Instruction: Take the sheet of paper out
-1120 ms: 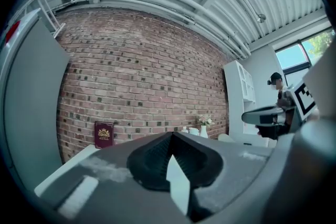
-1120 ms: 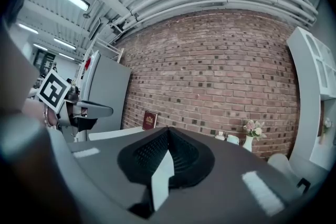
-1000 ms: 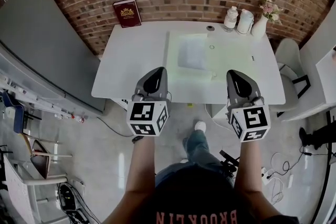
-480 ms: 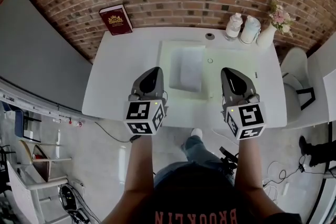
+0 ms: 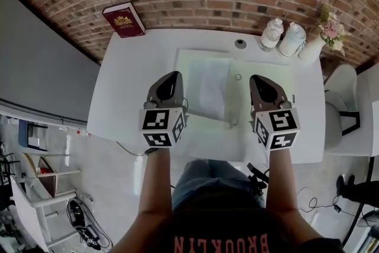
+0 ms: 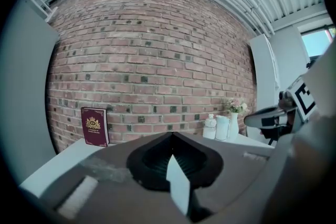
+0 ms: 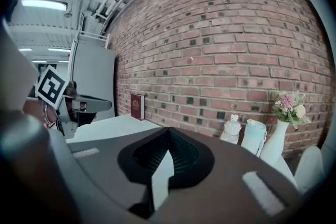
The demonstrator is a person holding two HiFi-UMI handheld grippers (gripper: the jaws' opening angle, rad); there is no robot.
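Observation:
On the white table (image 5: 130,86) lies a pale green folder (image 5: 260,83), and a white sheet of paper (image 5: 208,87) rests on its left half. Left of the sheet, my left gripper (image 5: 172,76) hovers over the table's near part with its jaws together and nothing between them. My right gripper (image 5: 259,78) hangs over the folder's right half, also shut and empty. The left gripper view shows the closed tips (image 6: 170,135) aimed at the brick wall. In the right gripper view the tips (image 7: 168,129) meet the same way.
A maroon book (image 5: 123,19) leans on the brick wall at the table's back left. Two white bottles (image 5: 272,34) and a vase of flowers (image 5: 323,41) stand at the back right. A white chair (image 5: 336,118) sits to the right of the table.
The person has stepped up to the table. Both grippers moved forward from in front of its near edge to above the tabletop, flanking the sheet. Both jaws stayed shut.

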